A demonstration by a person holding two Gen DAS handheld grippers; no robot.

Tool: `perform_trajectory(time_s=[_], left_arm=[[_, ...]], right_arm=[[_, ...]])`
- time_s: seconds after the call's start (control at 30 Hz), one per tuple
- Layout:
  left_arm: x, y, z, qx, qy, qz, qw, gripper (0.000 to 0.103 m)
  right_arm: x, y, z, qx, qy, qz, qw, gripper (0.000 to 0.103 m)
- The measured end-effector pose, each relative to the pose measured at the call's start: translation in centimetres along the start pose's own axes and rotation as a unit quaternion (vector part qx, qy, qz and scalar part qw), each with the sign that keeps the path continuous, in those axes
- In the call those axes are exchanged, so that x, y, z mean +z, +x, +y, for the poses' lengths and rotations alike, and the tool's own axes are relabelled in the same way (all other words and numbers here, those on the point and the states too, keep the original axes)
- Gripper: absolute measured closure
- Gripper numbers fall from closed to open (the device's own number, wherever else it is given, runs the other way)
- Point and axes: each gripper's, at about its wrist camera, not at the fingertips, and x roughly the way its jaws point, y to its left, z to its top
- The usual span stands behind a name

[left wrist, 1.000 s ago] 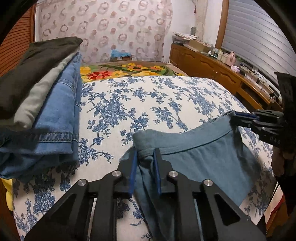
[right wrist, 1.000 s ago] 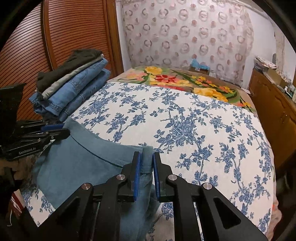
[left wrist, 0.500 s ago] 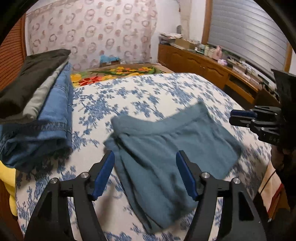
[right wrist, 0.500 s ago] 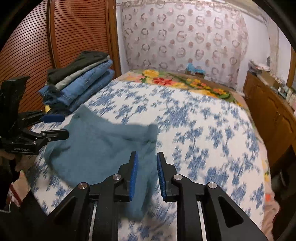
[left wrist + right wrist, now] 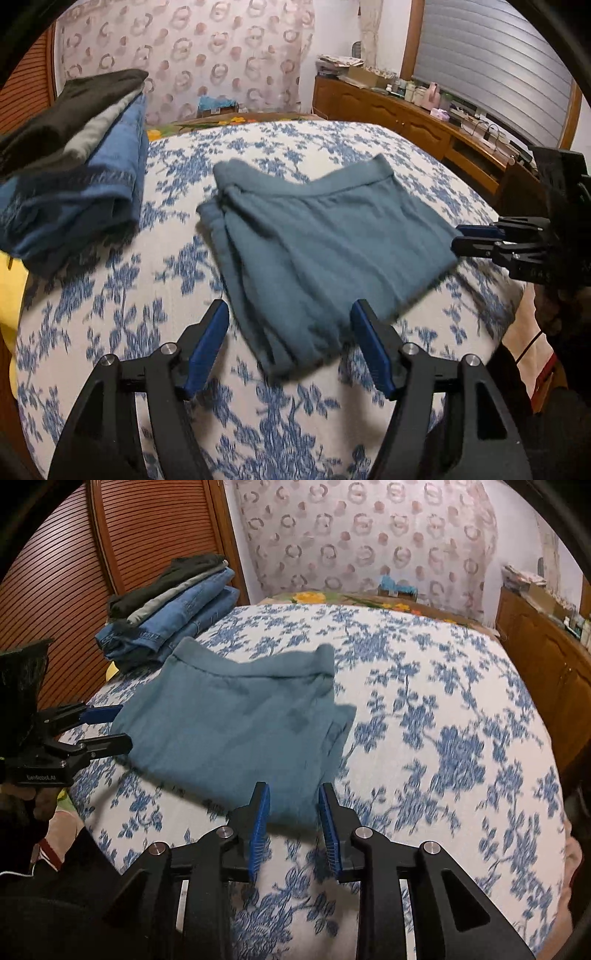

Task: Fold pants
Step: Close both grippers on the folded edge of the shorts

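The teal pants (image 5: 325,243) lie folded flat on the blue floral bedspread (image 5: 147,295), waistband at the far side; they also show in the right wrist view (image 5: 229,727). My left gripper (image 5: 291,339) is open wide and empty, just above the near edge of the pants. My right gripper (image 5: 293,819) is open and empty, over the near corner of the pants. Each gripper shows in the other's view, the right one (image 5: 476,240) at the pants' right edge, the left one (image 5: 107,727) at their left edge.
A stack of folded clothes, blue jeans under grey and dark pieces (image 5: 74,158), sits at the bed's left side (image 5: 170,605). A wooden dresser with clutter (image 5: 424,114) runs along the right wall. A wooden louvred door (image 5: 74,572) stands behind the stack.
Both grippers were shut on the pants' waistband a second ago. They have opened, let the pants drop flat on the bed, and pulled back toward the near edge.
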Motion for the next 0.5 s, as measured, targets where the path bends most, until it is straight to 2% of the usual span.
perform_trajectory(time_s=[0.5], left_arm=[[-1.2, 0.3, -0.1, -0.002, -0.018, 0.001, 0.9998, 0.034]], right_arm=[[-0.8, 0.6, 0.1, 0.003, 0.006, 0.0, 1.0, 0.075]])
